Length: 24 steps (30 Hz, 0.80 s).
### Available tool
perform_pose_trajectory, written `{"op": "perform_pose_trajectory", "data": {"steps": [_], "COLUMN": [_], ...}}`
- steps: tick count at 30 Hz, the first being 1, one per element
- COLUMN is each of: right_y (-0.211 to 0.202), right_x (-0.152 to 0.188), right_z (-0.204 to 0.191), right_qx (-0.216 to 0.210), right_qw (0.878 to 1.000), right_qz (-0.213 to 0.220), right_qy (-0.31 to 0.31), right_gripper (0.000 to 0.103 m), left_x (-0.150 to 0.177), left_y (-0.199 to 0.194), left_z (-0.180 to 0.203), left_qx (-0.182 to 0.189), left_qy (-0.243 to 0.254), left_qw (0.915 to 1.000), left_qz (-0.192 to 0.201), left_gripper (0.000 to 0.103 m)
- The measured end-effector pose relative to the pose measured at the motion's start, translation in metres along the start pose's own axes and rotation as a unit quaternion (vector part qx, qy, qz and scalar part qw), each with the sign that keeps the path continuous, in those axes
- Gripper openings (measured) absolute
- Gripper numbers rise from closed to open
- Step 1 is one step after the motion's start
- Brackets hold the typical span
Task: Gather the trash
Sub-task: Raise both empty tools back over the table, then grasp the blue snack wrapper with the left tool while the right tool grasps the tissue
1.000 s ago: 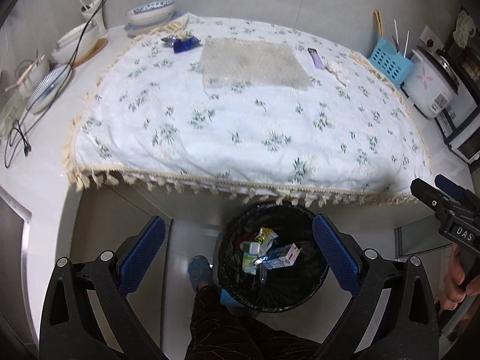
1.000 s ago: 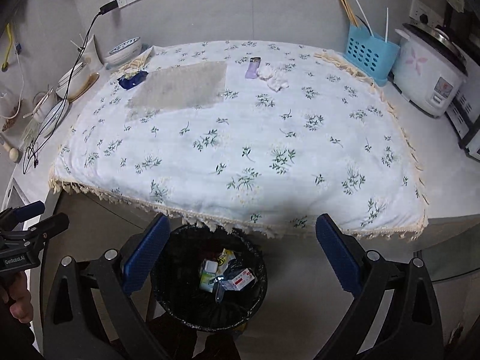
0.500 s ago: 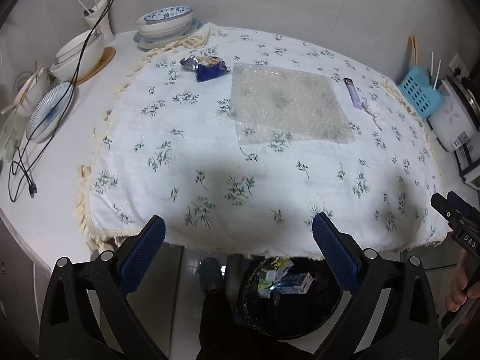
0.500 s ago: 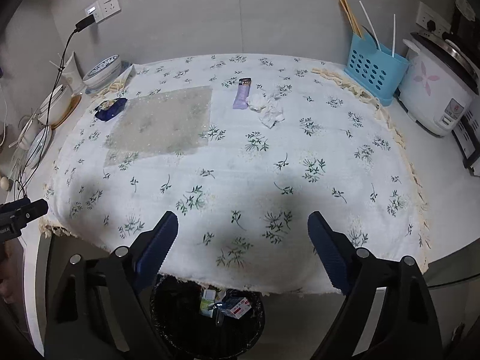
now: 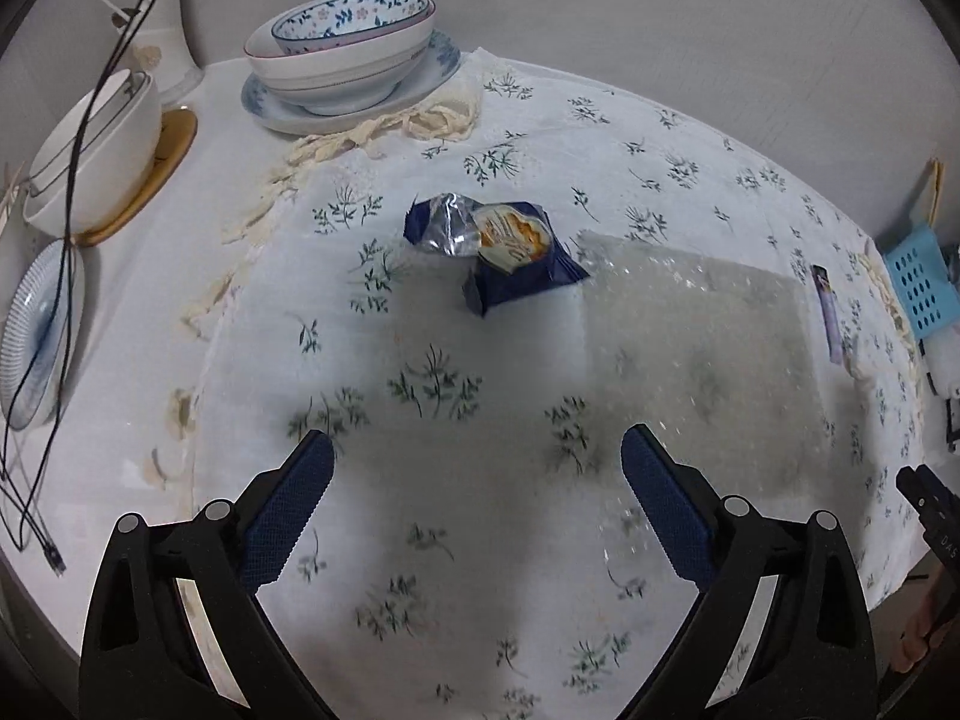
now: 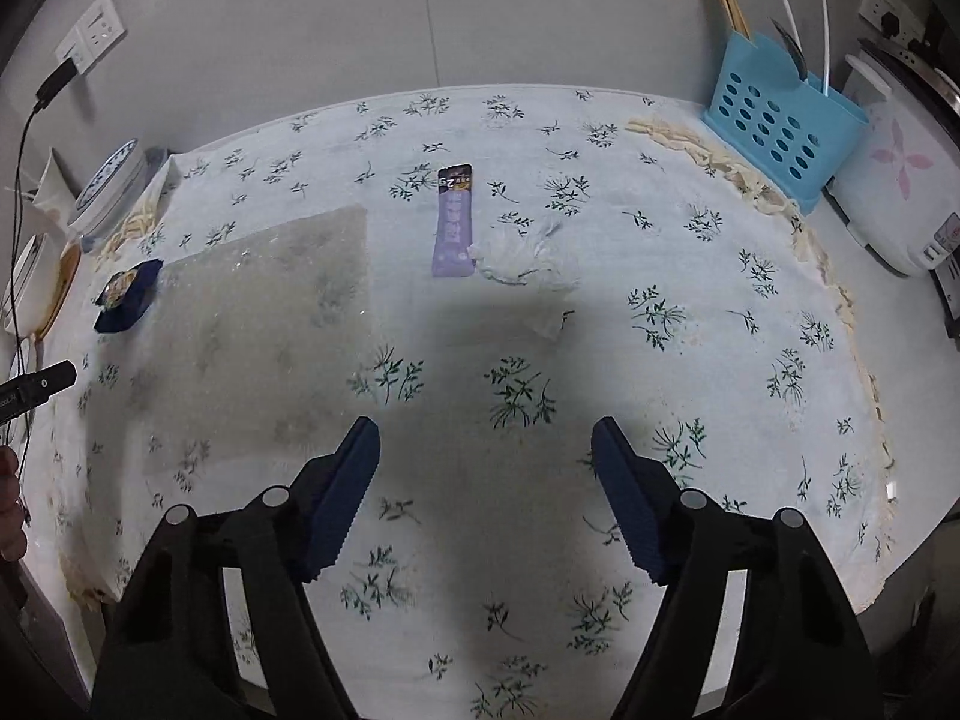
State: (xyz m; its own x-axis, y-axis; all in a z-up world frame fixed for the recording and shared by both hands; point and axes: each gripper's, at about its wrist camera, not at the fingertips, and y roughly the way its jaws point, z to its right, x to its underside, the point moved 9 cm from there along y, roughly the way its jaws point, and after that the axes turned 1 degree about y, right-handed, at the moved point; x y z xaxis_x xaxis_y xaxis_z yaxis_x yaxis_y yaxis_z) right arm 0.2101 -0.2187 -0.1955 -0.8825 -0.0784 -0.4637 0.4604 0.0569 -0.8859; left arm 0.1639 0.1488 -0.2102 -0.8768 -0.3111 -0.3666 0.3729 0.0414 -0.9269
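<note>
Hovering empty with jaws apart, the left gripper (image 5: pixel 477 483) and the right gripper (image 6: pixel 486 480), its jaws just narrowed, could let the crinkled snack wrapper (image 5: pixel 495 249) be pushed aside if misaligned.

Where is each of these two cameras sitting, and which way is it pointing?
Left wrist view: sits on the left gripper, looking steeply down its open blue fingers at a blue snack wrapper and stacked bowls; the other gripper's tip shows at the right edge.
Right wrist view: sits on the right gripper, jaws just narrowing on nothing, facing a purple sachet and crumpled tissue; a hand shows at the left edge.
Shared: the floral tablecloth, bubble wrap, wrapper and sachet.
</note>
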Motion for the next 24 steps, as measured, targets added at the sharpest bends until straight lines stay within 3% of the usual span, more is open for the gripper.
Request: {"op": "perform_pose_trajectory", "data": {"steps": [7,11,24], "right_y": [0.038,0.055,0.093], "right_x": [-0.025,-0.035,-0.062], "right_z": [0.016,0.024,0.031], "right_qx": [0.022,0.026,0.027], "right_qw": [0.999,0.997,0.992], "right_qz": [-0.031,-0.047,-0.079], "right_qy": [0.037,0.055,0.092], "right_gripper": [0.065,0.064,0.055], "left_x": [-0.055,-0.068,-0.089], "left_y": [0.062,0.082,0.096], "left_z": [-0.014,-0.010,0.001], "left_qx": [-0.003,-0.007,-0.011], "left_qy": [-0.001,0.011,0.030], "left_qw": [0.9995,0.9987,0.9975], "left_qz": [-0.032,-0.050,-0.063], "left_gripper": [0.091,0.087,0.070]}}
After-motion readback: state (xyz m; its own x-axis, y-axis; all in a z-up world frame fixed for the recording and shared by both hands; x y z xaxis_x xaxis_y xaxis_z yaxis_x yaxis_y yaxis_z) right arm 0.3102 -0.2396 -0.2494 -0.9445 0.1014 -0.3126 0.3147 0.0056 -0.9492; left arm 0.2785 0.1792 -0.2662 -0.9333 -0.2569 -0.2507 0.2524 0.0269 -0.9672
